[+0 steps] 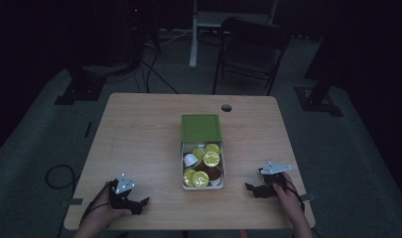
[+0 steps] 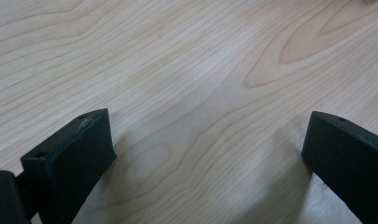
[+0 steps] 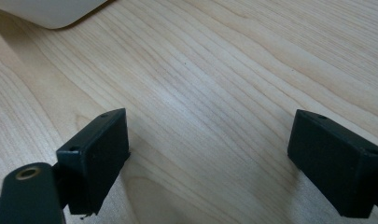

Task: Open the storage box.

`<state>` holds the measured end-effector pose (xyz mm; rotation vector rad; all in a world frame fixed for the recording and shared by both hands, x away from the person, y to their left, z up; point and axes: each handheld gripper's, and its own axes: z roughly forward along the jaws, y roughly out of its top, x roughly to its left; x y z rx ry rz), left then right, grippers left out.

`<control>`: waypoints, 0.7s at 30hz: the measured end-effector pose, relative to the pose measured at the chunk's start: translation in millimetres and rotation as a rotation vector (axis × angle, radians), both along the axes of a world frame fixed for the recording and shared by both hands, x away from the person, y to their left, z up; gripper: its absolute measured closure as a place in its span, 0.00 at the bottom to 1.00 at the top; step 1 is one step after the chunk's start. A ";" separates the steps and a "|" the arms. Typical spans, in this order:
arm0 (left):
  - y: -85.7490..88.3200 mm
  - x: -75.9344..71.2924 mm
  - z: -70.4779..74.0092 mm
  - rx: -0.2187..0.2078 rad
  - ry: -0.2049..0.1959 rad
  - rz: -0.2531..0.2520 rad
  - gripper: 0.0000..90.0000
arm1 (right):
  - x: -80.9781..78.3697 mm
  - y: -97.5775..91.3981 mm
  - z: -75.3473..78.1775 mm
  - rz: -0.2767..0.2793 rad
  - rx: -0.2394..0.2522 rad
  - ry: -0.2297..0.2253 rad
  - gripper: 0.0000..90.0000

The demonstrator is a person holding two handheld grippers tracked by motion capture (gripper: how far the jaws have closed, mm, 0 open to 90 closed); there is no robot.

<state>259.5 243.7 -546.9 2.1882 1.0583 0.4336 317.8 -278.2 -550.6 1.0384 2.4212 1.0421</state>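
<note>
Tools point(image 1: 140, 205) point(image 1: 250, 189) agape beside capsule box point(image 1: 184, 171)

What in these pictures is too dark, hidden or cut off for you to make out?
- Box: in the dim high view, the lower capsules are covered by the yellow-lidded capsules on top; any lid print is too small to read.
- White object: right gripper view, cut off by the top edge.
- Left gripper and right gripper: high view, dark jaws blur together.
- Chair: high view, mostly lost in darkness.

My table point(image 2: 186, 70) — pale wood-grain, smooth, faint sheen. My left gripper point(image 2: 205, 154) and right gripper point(image 3: 207, 154) — matt black plastic jaws. Capsules point(image 1: 212, 158) — glossy yellow foil tops.
</note>
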 end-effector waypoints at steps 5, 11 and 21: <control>16.5 0.6 1.0 0.009 0.005 0.038 0.03 | 0.0 0.1 0.0 0.000 0.001 0.000 0.13; 20.7 -0.2 4.6 0.024 -0.004 0.038 0.06 | 0.0 0.0 0.0 0.000 0.000 0.000 0.13; 21.1 -0.8 7.2 0.020 0.008 0.032 0.06 | 0.0 0.1 0.0 0.000 0.001 0.000 0.13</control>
